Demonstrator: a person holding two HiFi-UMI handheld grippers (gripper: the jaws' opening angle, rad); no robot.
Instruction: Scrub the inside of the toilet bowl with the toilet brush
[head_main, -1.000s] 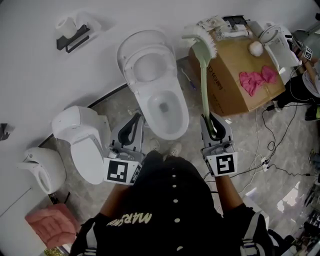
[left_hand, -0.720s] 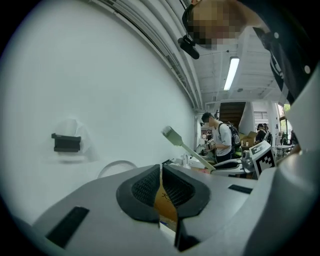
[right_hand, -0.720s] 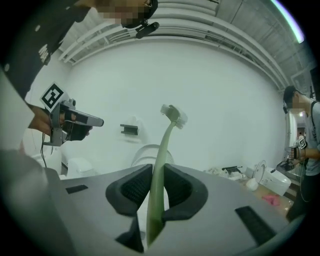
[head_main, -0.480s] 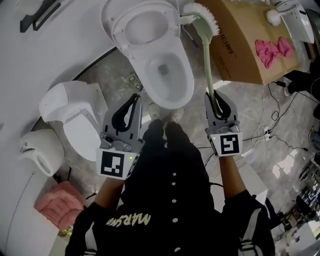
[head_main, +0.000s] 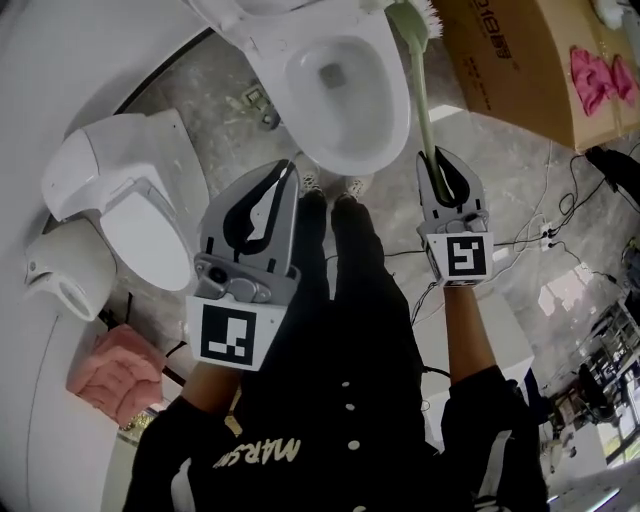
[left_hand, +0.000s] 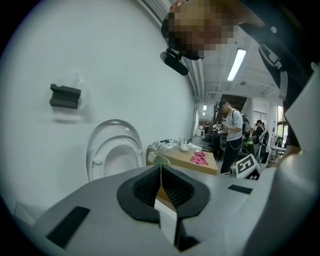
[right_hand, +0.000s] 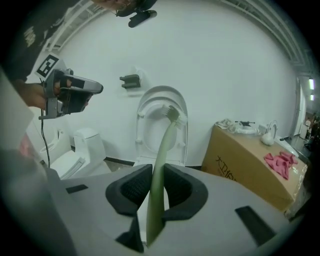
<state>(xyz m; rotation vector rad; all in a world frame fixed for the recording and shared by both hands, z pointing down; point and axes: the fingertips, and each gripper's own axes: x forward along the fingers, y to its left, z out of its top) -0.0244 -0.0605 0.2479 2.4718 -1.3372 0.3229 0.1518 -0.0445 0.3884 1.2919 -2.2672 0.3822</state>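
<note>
Toilet brush (head_main: 424, 105): I have it in the right gripper (head_main: 438, 160). Its pale green handle runs away from me, and the bristle head is at the top edge of the head view.
Long axis: it runs from the jaws toward 12 o'clock, leaning slightly to 11. In the right gripper view the handle (right_hand: 161, 165) rises straight out between the pads.
Right jaws: clenched on the lower handle.
Toilet bowl (head_main: 352, 162): the lid is up and the bowl is open, at about 10 o'clock from my right jaws. The brush head sits off the bowl's 2 o'clock rim. I judge it to be outside the bowl, though I cannot tell its height.
Coming move: I expect to swing the head toward 9 o'clock and tip it down into the bowl.
Left gripper (head_main: 286, 180): it is at the bowl's 7 o'clock. Its jaws are pressed together with nothing between them, so the right gripper does the work.
Edges: the cardboard box (head_main: 510, 70) stands close at 3 o'clock of the brush head. A second toilet (head_main: 130, 190) is at 9 o'clock of the left gripper.
Open room: the floor is bare between bowl and box, but that gap is narrow.
</note>
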